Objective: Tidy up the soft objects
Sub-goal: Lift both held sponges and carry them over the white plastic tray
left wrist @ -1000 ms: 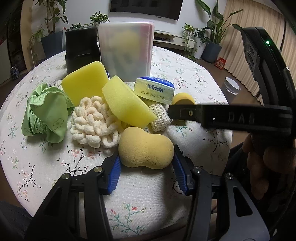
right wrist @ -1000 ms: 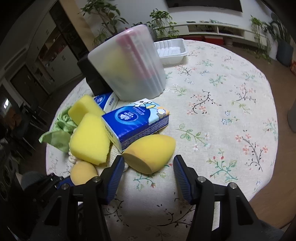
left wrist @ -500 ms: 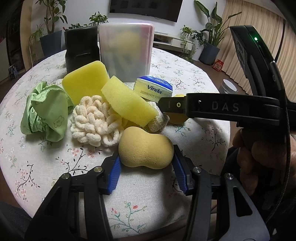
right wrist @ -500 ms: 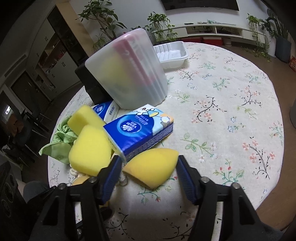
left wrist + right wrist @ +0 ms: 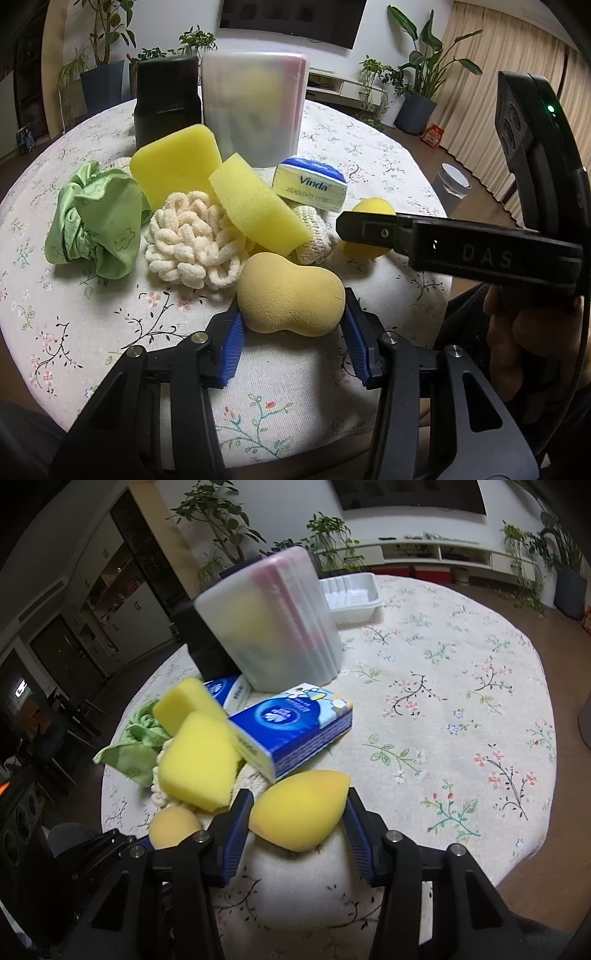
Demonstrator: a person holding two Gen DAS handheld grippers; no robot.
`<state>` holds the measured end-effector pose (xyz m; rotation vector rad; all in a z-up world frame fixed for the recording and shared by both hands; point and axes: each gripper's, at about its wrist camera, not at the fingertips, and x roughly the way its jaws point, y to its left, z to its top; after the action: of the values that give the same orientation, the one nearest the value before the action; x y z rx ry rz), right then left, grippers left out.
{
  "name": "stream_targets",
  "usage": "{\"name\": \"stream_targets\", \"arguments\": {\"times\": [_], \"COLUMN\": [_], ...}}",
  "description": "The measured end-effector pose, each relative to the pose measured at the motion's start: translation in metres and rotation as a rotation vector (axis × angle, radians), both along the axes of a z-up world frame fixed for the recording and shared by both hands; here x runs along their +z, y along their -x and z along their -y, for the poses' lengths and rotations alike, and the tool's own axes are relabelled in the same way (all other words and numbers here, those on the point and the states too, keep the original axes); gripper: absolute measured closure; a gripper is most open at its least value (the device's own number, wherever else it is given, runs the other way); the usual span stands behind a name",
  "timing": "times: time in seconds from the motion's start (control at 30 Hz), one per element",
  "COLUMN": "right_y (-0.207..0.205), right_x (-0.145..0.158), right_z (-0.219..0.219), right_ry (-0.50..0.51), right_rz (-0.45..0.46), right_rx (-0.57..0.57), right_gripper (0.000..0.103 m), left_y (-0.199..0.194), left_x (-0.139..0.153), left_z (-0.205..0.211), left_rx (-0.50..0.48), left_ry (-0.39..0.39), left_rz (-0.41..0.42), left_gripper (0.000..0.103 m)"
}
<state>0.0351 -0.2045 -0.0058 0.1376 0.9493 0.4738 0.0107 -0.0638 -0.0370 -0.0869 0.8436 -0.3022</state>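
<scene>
Both grippers have a soft thing squarely between their fingers, so the next move hinges on lifting, not reaching. The left gripper has the tan peanut-shaped sponge lying on the table at the near edge of the pile, its long axis running left to right across the gap; the blue pads have just been closing and both now touch its rounded ends, pinching it lightly. The right gripper has the yellow teardrop sponge, which lies just near of the blue tissue pack, point toward the far right, blunt cut end toward the near left. Its fingers have just been closing too, and they now press on the teardrop's two sides. In the left view the right gripper's finger crosses in front of that teardrop, to the right of the peanut sponge. The frosted bin stands at the far side of the pile, so either sponge would have to travel up and away over the heap.
</scene>
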Motion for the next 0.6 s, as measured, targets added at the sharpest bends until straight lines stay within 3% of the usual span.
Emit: {"name": "stream_targets", "arguments": {"times": [0.27,0.6], "right_y": [0.018,-0.001], "right_x": [0.018,0.068], "right_z": [0.005,0.043], "right_ry": [0.005,0.055], "right_rz": [0.038,0.124], "right_rx": [0.001,-0.079], "right_gripper": [0.052,0.052], "left_y": [0.017,0.002], "left_x": [0.022,0.083], "left_z": [-0.014,-0.091], "left_rx": [0.001,0.130], "left_ry": [0.030,0.050], "left_rz": [0.025,0.122], "left_gripper": [0.059,0.059]}}
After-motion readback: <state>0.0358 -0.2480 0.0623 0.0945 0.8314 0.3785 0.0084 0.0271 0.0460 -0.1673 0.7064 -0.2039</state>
